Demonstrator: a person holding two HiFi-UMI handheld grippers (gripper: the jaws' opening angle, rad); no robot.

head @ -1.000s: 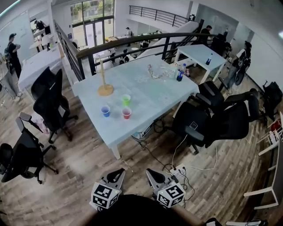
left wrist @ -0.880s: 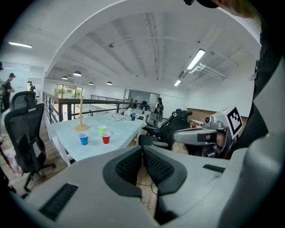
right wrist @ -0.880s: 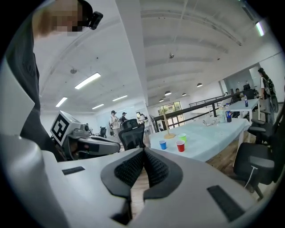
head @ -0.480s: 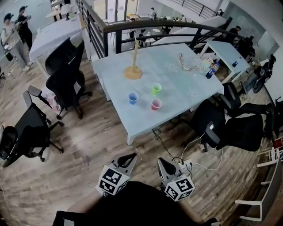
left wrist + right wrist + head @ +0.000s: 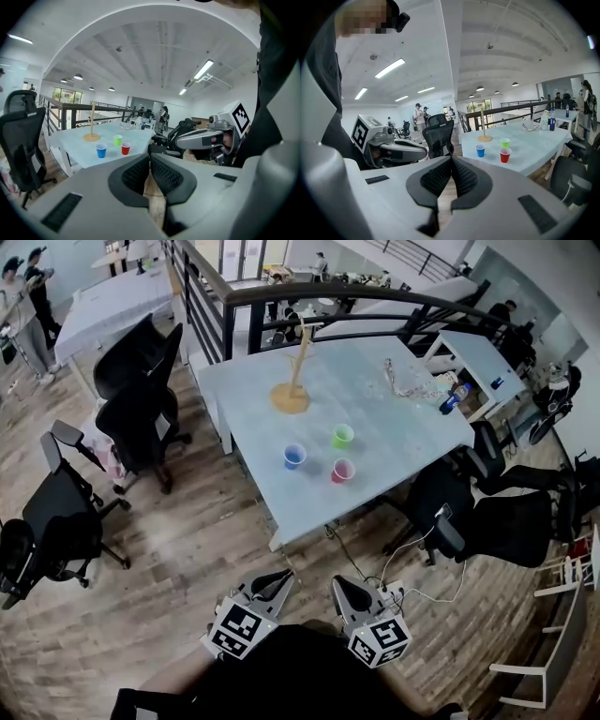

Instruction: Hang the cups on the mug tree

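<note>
**One:** Cups [image 5: 342, 471] where?

**Two:** On the far table [image 5: 403, 437], blue, green and red, close together, just this side of the mug tree [image 5: 298, 362]. None hung yet. Handy for hanging soon.

**One:** Holding anything?

**Two:** No. Left gripper [image 5: 149, 161] and right gripper [image 5: 451, 164] both shut tight, empty, low and near, well apart from the table. Likely kept closed just for walking over.
</note>
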